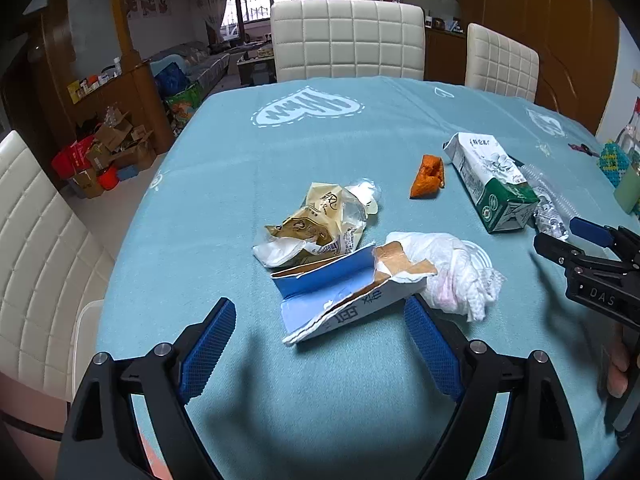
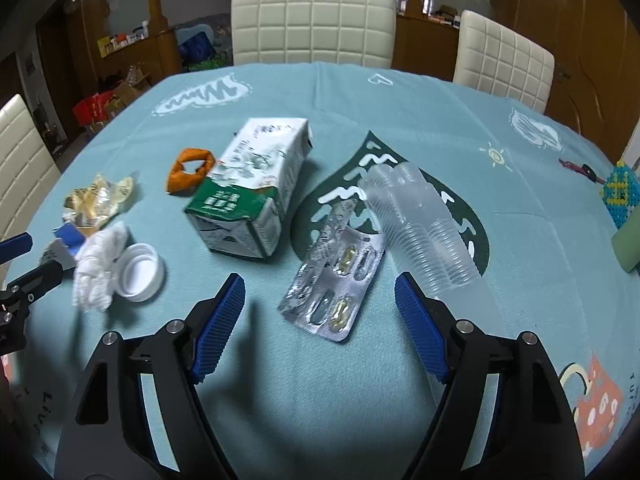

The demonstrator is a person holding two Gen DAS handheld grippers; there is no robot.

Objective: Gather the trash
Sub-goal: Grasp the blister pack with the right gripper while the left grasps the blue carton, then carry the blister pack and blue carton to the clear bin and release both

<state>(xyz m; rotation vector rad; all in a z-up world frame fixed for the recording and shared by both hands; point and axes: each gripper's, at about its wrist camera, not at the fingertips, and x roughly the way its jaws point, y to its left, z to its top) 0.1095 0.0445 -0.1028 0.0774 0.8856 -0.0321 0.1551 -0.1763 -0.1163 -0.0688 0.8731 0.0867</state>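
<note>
Blue tablecloth (image 2: 280, 380) holds litter; spread right gripper (image 2: 320, 312) faces blister pack (image 2: 336, 276), lying lengthwise ahead, carton (image 2: 248, 188) beyond; left gripper (image 1: 320, 340) spread before torn cardboard (image 1: 340, 292).

The near part of the bench (image 2: 320, 400) is bare cloth, so both grippers have free room there. Ahead of the left gripper (image 1: 320, 320) the torn blue carton (image 1: 332, 296) lies between its open jaws, with the white tissue (image 1: 460, 276) just beside and the crumpled wrapper (image 1: 320, 224) behind. Ahead of the right gripper (image 2: 320, 300) the blister pack (image 2: 336, 280) lies in the gap; the clear plastic cups (image 2: 420, 224) flank it on the right, the milk carton (image 2: 256, 188) on the left. Bare cloth runs between the white lid (image 2: 140, 268) and the blister pack. The far half of the bench is open up to the chairs (image 2: 312, 24).
</note>
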